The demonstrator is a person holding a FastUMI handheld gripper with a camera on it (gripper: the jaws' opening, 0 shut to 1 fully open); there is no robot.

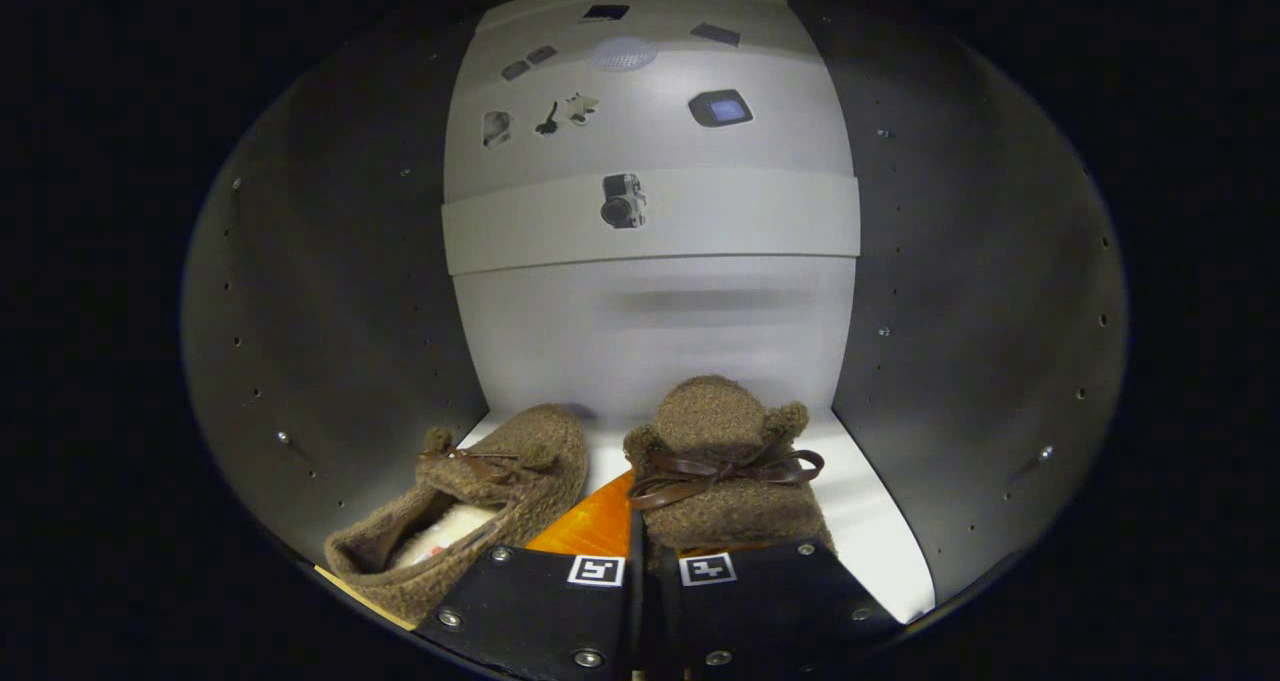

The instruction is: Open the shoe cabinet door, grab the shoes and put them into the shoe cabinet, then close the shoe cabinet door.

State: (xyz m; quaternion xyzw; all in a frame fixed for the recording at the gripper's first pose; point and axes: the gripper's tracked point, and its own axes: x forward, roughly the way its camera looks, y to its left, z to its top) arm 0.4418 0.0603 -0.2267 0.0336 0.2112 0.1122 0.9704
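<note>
Gripper view, inside the shoe cabinet (330, 291): my claw (640, 561) reaches into the compartment with its two fingers drawn close together, only a thin slit between them. Whether they pinch the heel of the right slipper (722, 481) I cannot tell, since that heel sits hidden just behind the finger plates.

Both brown fleece slippers rest on the white shelf (870, 521), toes pointing to the far back panel (650, 331). The right slipper, with its tied ribbon bow, lies just ahead of my right finger, upright and straight. The left slipper (470, 506) lies just beside my left finger, angled leftward, its pale lining showing. An orange strip (590, 526) shows between the two, near my fingertips.

I judge the placing step to be at its end: the pair is in the cabinet. The next move calls for letting go if anything is held, backing straight out without dragging the right slipper along, then swinging the door shut. Snagging the ribbon on withdrawal is the risk.
</note>
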